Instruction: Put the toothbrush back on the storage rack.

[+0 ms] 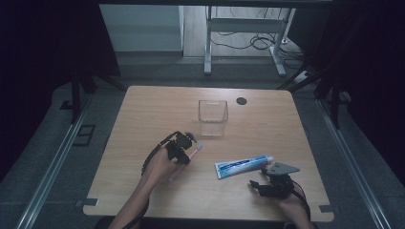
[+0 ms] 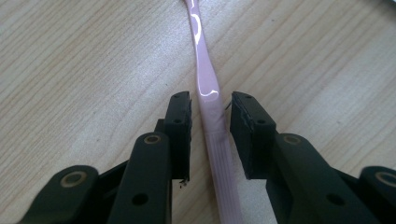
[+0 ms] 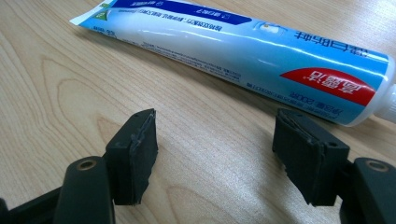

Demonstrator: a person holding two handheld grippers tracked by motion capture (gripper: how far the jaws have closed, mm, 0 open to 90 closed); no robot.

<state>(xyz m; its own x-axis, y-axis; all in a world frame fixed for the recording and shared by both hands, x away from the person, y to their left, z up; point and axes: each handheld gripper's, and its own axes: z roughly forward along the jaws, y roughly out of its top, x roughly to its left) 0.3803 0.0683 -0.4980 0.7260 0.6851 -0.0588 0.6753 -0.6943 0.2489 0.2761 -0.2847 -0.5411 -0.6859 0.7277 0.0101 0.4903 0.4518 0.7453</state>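
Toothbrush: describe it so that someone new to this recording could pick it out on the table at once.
On the wooden table, look near the middle, just in front of the clear plastic container. There the left gripper straddles a slim pale pink toothbrush lying flat, its handle between the jaws with a small gap on each side. Unlike the broad blue-and-white toothpaste tube to its right, it is thin, plain and unprinted.

A light wooden table [image 1: 143, 114] stands on grey floor [image 1: 47, 143]. Past its far edge, a metal frame [image 1: 243, 28] and cables [image 1: 258, 43].
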